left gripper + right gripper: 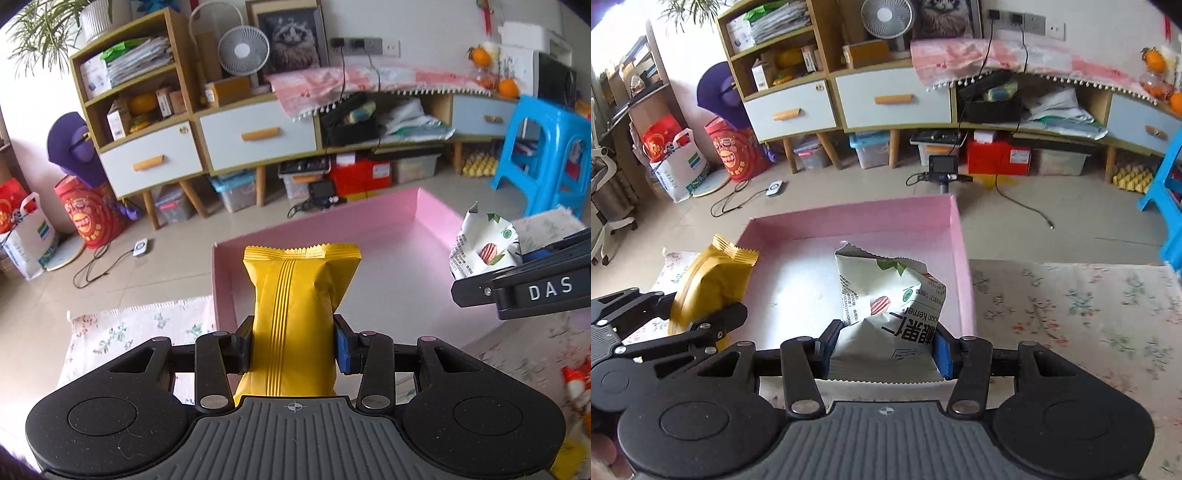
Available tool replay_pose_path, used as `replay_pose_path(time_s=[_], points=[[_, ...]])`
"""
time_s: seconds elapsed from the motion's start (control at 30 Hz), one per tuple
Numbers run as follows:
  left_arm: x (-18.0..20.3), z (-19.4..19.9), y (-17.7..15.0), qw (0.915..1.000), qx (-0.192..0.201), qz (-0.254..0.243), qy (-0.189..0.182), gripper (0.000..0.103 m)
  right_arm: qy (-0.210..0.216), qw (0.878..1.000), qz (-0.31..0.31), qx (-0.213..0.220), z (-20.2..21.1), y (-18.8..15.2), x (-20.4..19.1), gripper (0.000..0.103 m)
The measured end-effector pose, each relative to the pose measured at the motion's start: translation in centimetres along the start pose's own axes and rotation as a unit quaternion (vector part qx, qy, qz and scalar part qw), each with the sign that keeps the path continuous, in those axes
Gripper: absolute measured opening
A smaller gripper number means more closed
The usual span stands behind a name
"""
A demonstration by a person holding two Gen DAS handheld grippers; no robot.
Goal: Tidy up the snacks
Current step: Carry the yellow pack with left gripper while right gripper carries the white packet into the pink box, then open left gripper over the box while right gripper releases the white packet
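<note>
Left hand-held gripper (293, 343) pinches yellow snack pack (295, 295), right hand-held gripper (882, 347) pinches white nut packet (886, 295). Lower both w/in pink box (849, 218) walls, apart, before letting go.

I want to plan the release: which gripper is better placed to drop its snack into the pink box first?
Probably the right gripper: its white snack packet hangs over the pink cardboard box. The left gripper holds its yellow foil packet at the box's near-left edge.
</note>
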State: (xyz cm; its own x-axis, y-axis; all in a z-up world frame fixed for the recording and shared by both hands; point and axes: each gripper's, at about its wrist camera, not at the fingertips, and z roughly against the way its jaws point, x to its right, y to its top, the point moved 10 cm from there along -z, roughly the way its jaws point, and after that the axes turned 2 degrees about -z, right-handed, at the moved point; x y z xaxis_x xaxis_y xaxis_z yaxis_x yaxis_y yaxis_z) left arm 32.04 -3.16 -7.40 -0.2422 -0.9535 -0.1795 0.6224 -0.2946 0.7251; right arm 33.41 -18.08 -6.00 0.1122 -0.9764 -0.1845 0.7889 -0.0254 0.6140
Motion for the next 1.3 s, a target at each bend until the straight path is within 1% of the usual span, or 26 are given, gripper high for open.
replay_pose_path(time_s=[0.1, 0.17, 0.23, 0.37, 0.5, 0.57, 0.7, 0.8, 0.83, 0.9, 0.93, 0.97, 1.0, 1.03, 1.07, 1.17, 1.3], points=[[-0.1, -0.7, -0.7, 0.9999, -0.015, -0.006, 0.007, 0.039, -0.002, 1.0, -0.005, -0.02, -1.2, -0.7, -0.1, 0.039], [-0.2, -0.8, -1.1, 0.9997, -0.022, 0.002, 0.004, 0.039, -0.01, 0.999, 0.001, -0.034, -1.5, -1.3, -0.3, 0.039], [-0.4, -0.7, -1.3, 0.9995, -0.029, 0.011, -0.003, 0.039, -0.023, 0.999, 0.018, -0.044, -1.5, -1.8, -0.4, 0.039], [0.0, -0.4, -2.2, 0.9983, -0.051, 0.012, -0.028, 0.039, -0.054, 0.994, 0.025, -0.096, -1.5, -3.5, 0.3, 0.04], [0.7, 0.1, -3.6, 0.9958, -0.078, 0.02, -0.045, 0.04, -0.068, 0.991, 0.029, -0.115, -0.5, -4.4, 0.8, 0.039], [1.1, 0.4, -4.0, 0.9955, -0.08, 0.02, -0.047, 0.04, -0.074, 0.989, 0.032, -0.123, 0.0, -5.1, 1.1, 0.039], [1.9, 1.2, -4.5, 0.9958, -0.082, 0.005, -0.04, 0.04, -0.086, 0.986, 0.038, -0.14, 0.9, -6.2, 1.3, 0.039], [2.1, 1.5, -4.7, 0.9959, -0.083, 0.006, -0.036, 0.041, -0.092, 0.983, 0.035, -0.154, 1.5, -6.9, 1.3, 0.039], [2.0, 1.6, -4.7, 0.9961, -0.081, 0.008, -0.034, 0.043, -0.094, 0.983, 0.034, -0.156, 1.7, -7.1, 1.2, 0.039], [2.1, 1.9, -4.5, 0.9969, -0.069, 0.008, -0.038, 0.045, -0.088, 0.985, 0.037, -0.146, 2.0, -7.0, 1.1, 0.044], [2.1, 2.2, -4.5, 0.9971, -0.065, 0.008, -0.04, 0.049, -0.08, 0.987, 0.034, -0.136, 2.3, -6.8, 1.0, 0.047], [2.0, 2.4, -4.5, 0.997, -0.063, 0.008, -0.043, 0.056, -0.072, 0.989, 0.027, -0.129, 2.7, -6.6, 0.9, 0.055], [2.1, 2.7, -4.5, 0.997, -0.063, 0.007, -0.044, 0.06, -0.062, 0.991, 0.017, -0.121, 3.0, -6.4, 0.8, 0.061], [2.2, 3.0, -4.5, 0.9972, -0.061, 0.005, -0.044, 0.066, -0.055, 0.992, 0.009, -0.113, 3.5, -6.2, 0.8, 0.063], [2.3, 3.3, -4.4, 0.9973, -0.058, 0.002, -0.044, 0.069, -0.05, 0.993, 0.005, -0.105, 4.0, -6.0, 0.7, 0.066], [2.5, 4.5, -4.3, 0.9976, -0.053, 0.0, -0.046, 0.076, -0.055, 0.994, 0.008, -0.094, 5.3, -5.7, 0.5, 0.07], [2.3, 6.1, -4.6, 0.9969, -0.052, 0.016, -0.056, 0.081, -0.051, 0.995, -0.003, -0.084, 7.0, -5.9, 0.9, 0.076]])
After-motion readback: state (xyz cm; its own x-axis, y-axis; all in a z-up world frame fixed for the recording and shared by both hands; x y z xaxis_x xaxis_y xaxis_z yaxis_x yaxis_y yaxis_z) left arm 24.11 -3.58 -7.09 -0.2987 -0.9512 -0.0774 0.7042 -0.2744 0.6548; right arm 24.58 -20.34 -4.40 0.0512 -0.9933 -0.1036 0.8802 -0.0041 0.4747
